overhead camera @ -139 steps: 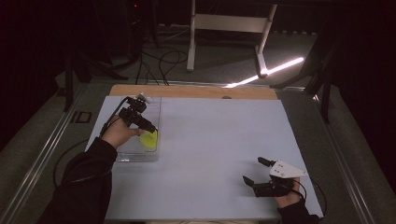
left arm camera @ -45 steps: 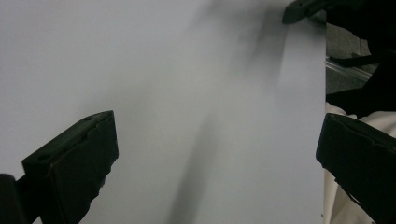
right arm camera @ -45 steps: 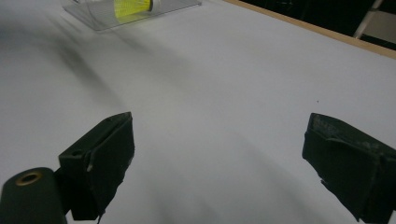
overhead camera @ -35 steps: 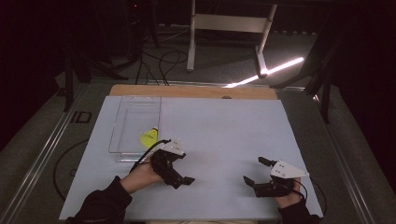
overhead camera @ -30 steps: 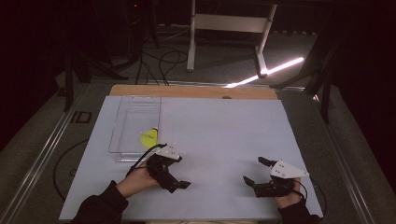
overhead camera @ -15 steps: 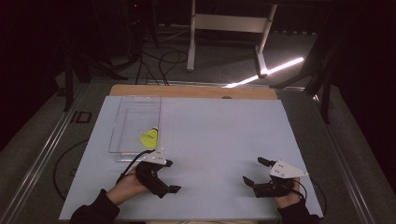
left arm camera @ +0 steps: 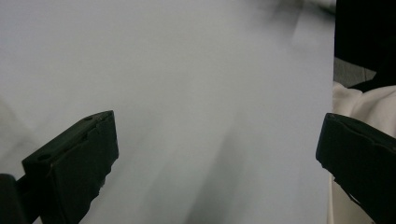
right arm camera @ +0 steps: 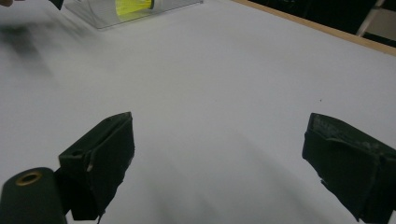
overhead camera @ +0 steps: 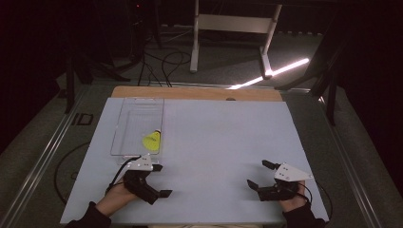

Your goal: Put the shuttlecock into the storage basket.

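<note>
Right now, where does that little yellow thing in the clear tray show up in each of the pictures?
High view: the yellow thing lies at the near end of the clear tray, left of centre, just beyond the left tool.
Left gripper view: not in it.
Right gripper view: top left, inside the tray, far beyond the right tool.
Shared landmark: the white table sheet.

Looks like a dim lab or test room. Around the white-covered table (overhead camera: 228, 142): loose cables (overhead camera: 164, 61) on the grey floor behind it, a white metal stand (overhead camera: 233, 28) beyond.
</note>
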Available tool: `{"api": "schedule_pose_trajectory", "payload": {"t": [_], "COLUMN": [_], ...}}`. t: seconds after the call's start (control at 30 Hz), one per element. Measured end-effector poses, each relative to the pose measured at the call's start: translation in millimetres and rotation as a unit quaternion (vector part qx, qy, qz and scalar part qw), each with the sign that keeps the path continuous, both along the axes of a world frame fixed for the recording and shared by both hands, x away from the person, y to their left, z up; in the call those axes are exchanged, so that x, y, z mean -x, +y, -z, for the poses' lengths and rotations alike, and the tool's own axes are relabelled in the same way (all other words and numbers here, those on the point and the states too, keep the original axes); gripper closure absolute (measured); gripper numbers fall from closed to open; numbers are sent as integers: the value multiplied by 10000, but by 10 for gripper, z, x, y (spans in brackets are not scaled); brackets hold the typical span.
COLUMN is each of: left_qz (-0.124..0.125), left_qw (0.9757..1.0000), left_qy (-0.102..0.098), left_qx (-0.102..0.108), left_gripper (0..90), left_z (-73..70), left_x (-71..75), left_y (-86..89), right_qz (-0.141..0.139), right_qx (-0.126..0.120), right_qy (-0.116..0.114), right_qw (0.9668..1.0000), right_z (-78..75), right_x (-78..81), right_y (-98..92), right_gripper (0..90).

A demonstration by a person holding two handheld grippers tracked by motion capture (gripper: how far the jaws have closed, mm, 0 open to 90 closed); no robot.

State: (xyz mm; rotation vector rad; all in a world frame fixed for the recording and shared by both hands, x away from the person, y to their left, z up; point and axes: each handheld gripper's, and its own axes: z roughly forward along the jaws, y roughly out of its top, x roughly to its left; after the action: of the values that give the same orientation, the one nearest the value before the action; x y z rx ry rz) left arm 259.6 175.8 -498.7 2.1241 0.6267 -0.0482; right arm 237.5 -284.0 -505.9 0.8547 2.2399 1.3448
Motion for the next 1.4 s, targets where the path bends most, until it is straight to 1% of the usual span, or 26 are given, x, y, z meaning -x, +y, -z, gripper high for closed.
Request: {"api": "schedule_pose_trajectory", "payload": {"t": [0.03, 0.07, 0.17, 0.33, 0.47, 0.5, 0.6, 0.7, 0.77, 0.8, 0.93, 0.97, 1.1, 1.17, 1.2, 1.27, 1.33, 1.4], "left_qz": [0, -86, -221, -382, -539, -582, -715, -875, -992, -1022, -1127, -1169, -1250, -1285, -1276, -1252, -1165, -1142], "left_qw": [10000, 10000, 9997, 9990, 9979, 9975, 9964, 9945, 9935, 9931, 9913, 9905, 9893, 9890, 9892, 9896, 9906, 9909], "left_qy": [0, -1, -42, -223, -347, -405, -439, -570, -551, -575, -680, -719, -745, -732, -707, -701, -711, -712], "left_qx": [0, -2, 38, 45, -10, -1, 72, -33, 29, 66, 91, 52, 41, 93, 122, 75, 55, 46], "left_gripper": [0, 0, 0, 0, 0, 0, 0, 0, 0, 0, 0, 0, 0, 0, 0, 0, 0, 0], "left_z": [0, 8, 32, 84, 112, 115, 126, 154, 163, 162, 160, 162, 177, 184, 186, 197, 200, 205], "left_x": [0, 10, 31, 80, 109, 114, 121, 145, 152, 160, 160, 161, 153, 149, 146, 149, 154, 157], "left_y": [0, 45, 99, 149, 163, 168, 189, 198, 212, 218, 244, 244, 262, 279, 283, 269, 251, 235], "right_qz": [0, 1, -2, 0, 3, -2, 2, 5, 1, -1, -1, 3, -6, -15, -18, -23, -29, -28], "right_qx": [0, 1, 1, 2, 9, 15, 9, 10, 17, 21, 28, 29, 35, 27, 28, 33, 26, 40], "right_qy": [0, 3, -4, 6, 3, 3, -2, -2, -1, -4, 5, 10, 19, 17, 21, 30, 44, 46], "right_qw": [10000, 10000, 10000, 10000, 10000, 10000, 10000, 10000, 10000, 10000, 10000, 10000, 10000, 10000, 10000, 10000, 10000, 10000], "right_z": [0, 0, 4, -1, 0, 1, -1, 0, -1, 0, 5, 5, 7, 10, 11, 13, 15, 19], "right_x": [0, 1, -3, 3, 0, 1, 3, 3, 4, 3, 1, 1, 3, 1, 1, 2, 0, -4], "right_y": [0, 0, -2, 2, -3, -2, -1, -5, -5, -4, 1, 5, 9, 8, 8, 9, 11, 10], "right_gripper": [93, 94, 94, 94, 94, 94, 94, 94, 94, 94, 94, 94, 94, 94, 94, 93, 94, 93]}}
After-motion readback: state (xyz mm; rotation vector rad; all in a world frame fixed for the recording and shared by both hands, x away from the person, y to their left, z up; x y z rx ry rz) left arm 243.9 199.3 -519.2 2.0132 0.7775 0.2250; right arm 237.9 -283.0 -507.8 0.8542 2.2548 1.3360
